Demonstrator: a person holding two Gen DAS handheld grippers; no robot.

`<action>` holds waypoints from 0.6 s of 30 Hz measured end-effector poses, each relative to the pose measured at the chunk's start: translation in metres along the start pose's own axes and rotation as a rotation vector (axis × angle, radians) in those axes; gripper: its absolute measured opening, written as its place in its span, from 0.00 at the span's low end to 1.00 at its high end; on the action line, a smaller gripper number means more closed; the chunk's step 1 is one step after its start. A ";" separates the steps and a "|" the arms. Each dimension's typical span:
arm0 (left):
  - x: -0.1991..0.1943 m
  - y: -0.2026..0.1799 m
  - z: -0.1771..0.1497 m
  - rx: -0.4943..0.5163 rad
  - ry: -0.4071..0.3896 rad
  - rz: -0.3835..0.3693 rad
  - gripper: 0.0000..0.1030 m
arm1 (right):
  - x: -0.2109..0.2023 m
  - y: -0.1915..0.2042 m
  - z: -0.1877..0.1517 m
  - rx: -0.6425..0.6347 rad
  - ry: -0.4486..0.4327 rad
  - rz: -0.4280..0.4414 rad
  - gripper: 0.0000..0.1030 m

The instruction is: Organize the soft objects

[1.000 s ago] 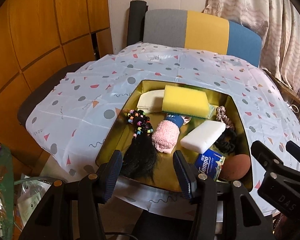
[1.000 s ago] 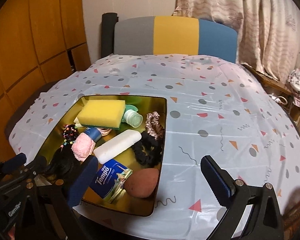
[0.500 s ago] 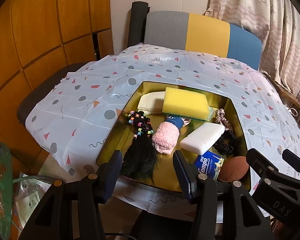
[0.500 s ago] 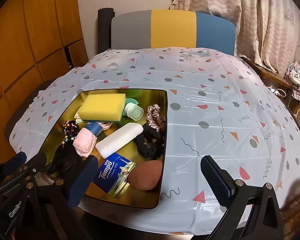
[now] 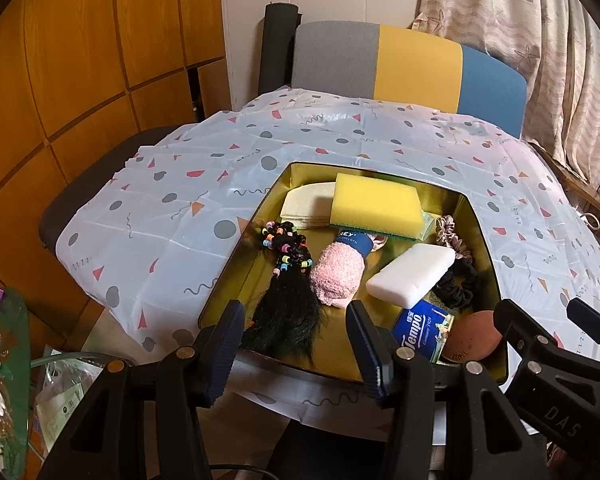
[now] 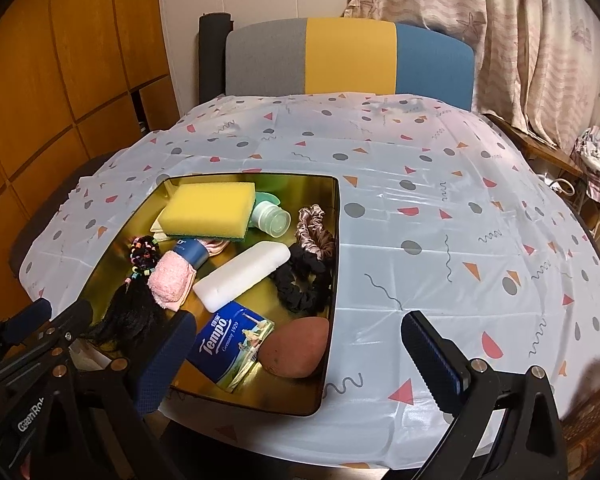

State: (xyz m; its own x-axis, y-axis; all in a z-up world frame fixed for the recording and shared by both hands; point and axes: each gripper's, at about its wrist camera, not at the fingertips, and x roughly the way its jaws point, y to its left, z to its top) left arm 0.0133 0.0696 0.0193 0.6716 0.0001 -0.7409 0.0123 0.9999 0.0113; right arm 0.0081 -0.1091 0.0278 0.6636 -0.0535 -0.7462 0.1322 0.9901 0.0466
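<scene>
A shallow gold metal tray is seen on the tabletop, which is covered by a white plastic cloth with coloured shapes. All soft items are held inside the tray. A yellow rectangular sponge is stacked at the tray's far end, with a mint-green capped bottle just beside it. A white oblong foam block is laid across the tray's middle. A pink fluffy rolled cloth and a black hairpiece with coloured beads are placed along the tray's left side. A black scrunchie and a pink satin scrunchie are found against the right wall. A blue Tempo tissue pack and a brown egg-shaped makeup sponge are at the near end. The left gripper is held over the tray's near edge, fingers apart and empty. The right gripper is held at the tray's near right corner, fingers wide apart and empty.
</scene>
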 end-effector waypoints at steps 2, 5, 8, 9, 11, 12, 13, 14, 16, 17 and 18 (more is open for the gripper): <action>0.000 0.000 0.000 0.003 -0.001 0.000 0.52 | 0.000 0.000 0.000 -0.002 -0.001 0.002 1.00; 0.000 0.000 0.000 0.003 0.003 0.000 0.52 | 0.001 0.000 0.000 0.000 0.004 0.005 1.00; 0.000 0.000 0.000 0.002 0.004 0.001 0.52 | 0.002 0.001 0.000 0.001 0.011 0.008 1.00; 0.000 0.000 0.000 0.002 0.004 0.000 0.52 | 0.003 0.001 -0.001 0.000 0.012 0.007 1.00; 0.000 0.001 0.000 0.001 0.003 -0.001 0.52 | 0.003 0.001 -0.001 -0.001 0.013 0.007 1.00; 0.000 0.001 0.000 0.002 0.003 -0.001 0.52 | 0.003 0.001 -0.001 0.000 0.012 0.007 1.00; 0.000 0.000 0.000 0.004 0.004 0.000 0.52 | 0.003 0.001 -0.001 0.001 0.012 0.007 1.00; 0.000 0.001 0.000 0.003 0.004 0.000 0.52 | 0.003 0.002 -0.001 0.001 0.013 0.006 1.00; 0.000 0.001 0.000 0.005 0.004 -0.003 0.52 | 0.004 0.002 -0.001 0.001 0.014 0.007 1.00; 0.000 0.000 0.000 0.007 0.003 -0.003 0.52 | 0.004 0.001 -0.001 0.001 0.014 0.006 1.00; 0.000 0.000 0.000 0.008 0.003 -0.003 0.52 | 0.004 0.001 -0.001 0.001 0.015 0.006 1.00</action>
State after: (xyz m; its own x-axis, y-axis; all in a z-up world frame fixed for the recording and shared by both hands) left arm 0.0138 0.0694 0.0194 0.6696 -0.0031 -0.7427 0.0203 0.9997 0.0141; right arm 0.0099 -0.1079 0.0244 0.6534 -0.0454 -0.7557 0.1286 0.9904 0.0517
